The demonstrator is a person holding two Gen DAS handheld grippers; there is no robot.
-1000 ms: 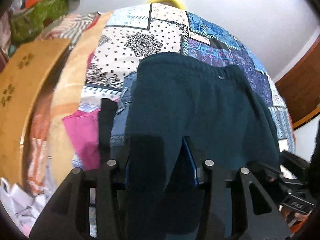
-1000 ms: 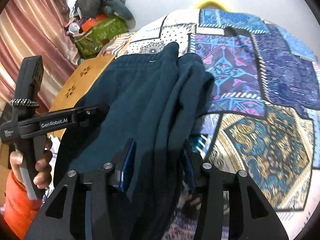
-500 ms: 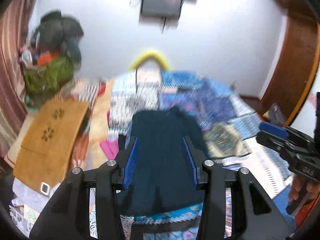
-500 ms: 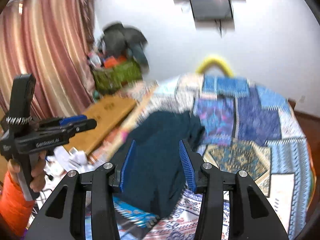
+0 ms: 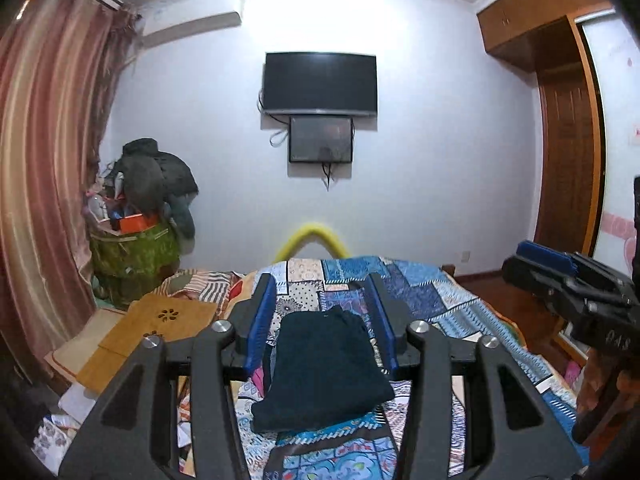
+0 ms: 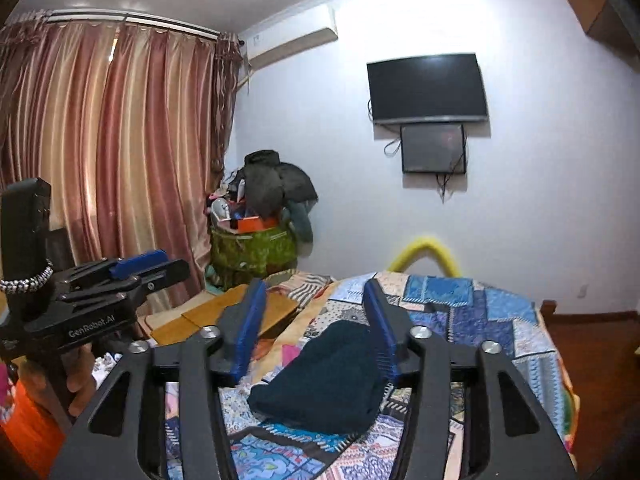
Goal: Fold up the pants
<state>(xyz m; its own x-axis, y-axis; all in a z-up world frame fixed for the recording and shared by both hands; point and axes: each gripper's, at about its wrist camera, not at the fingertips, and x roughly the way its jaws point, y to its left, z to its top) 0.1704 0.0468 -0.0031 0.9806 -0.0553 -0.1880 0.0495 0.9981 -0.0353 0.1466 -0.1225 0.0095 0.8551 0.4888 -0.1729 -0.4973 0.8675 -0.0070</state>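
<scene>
Both tongs are seen spread and empty, the left gripper and right gripper now lifted clear of cloth that was pinched a second ago. Below and ahead of them, the folded dark pants are left lying on the patchwork bedspread. The fold is judged finished.

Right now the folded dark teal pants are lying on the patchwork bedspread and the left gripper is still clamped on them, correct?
Not quite. The folded dark teal pants do lie on the patchwork bedspread, but the left gripper is open and raised clear of them, as the left wrist view shows.
</scene>
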